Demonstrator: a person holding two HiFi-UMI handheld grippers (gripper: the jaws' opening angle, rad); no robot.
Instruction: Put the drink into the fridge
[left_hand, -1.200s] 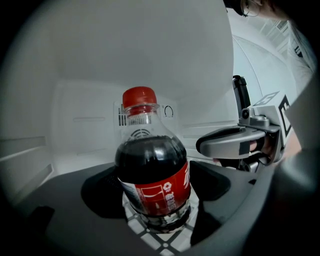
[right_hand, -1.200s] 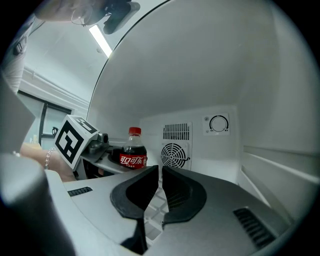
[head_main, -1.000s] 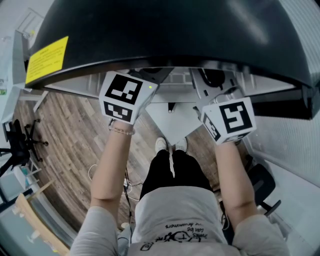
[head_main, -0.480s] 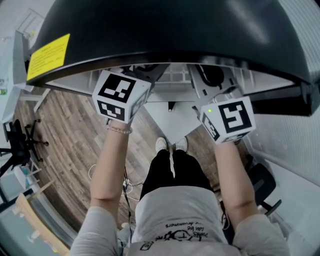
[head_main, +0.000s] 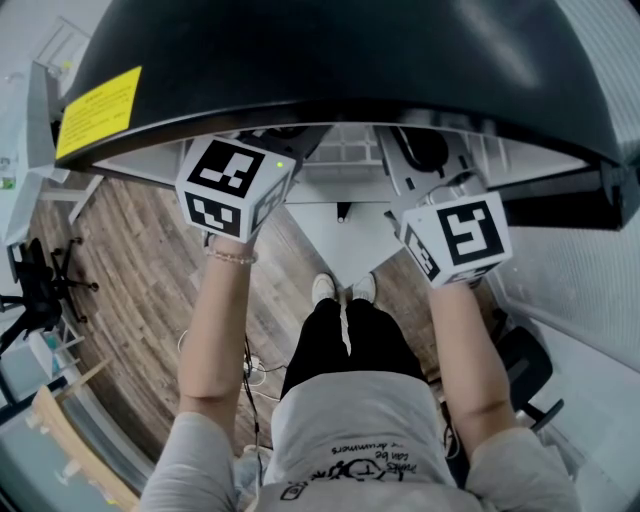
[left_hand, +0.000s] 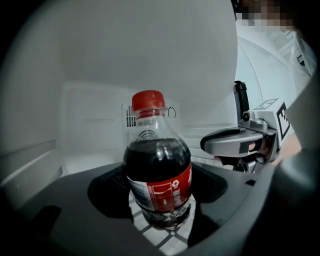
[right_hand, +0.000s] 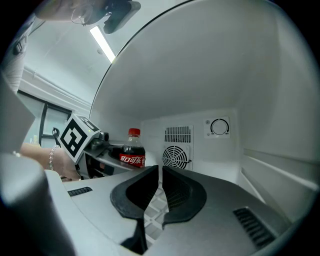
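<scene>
Overhead, looking steeply down on a person's two bare forearms reaching under the rounded black outer shell of a small fridge (head_main: 330, 60). Far left on that shell, a yellow rectangular sticker (head_main: 97, 112); beneath it, brown wood-plank floor (head_main: 130, 260).

Left of centre, the left gripper (left_hand: 159, 175), topped by a white cube with black square markers (head_main: 230, 190) and carried by an arm with a thin beaded bracelet (head_main: 232, 257). Between its dark grey fingers (left_hand: 107, 187), a clear plastic cola bottle (left_hand: 159, 160) with dark drink, red screw cap and red label. Bottle upright inside the white fridge compartment, base over a white wire shelf (left_hand: 167, 242). Fingers, having just been closing, pressed against both sides of the bottle at label height, grasping it.

Further right, the right gripper (right_hand: 159, 172), bearing its own marker cube (head_main: 462, 240), likewise inside the compartment, beside the left gripper and apart from the bottle. Its black fingers (right_hand: 182, 192) clenched together, tips touching, nothing held.

Beyond them, on the white back wall (right_hand: 197, 150), a slotted grille (right_hand: 178, 134) above a round fan vent (right_hand: 175, 156); to the right of those, a round dial (right_hand: 219, 127). Far right, a smooth white side wall with a moulded ledge (right_hand: 280, 167).
</scene>
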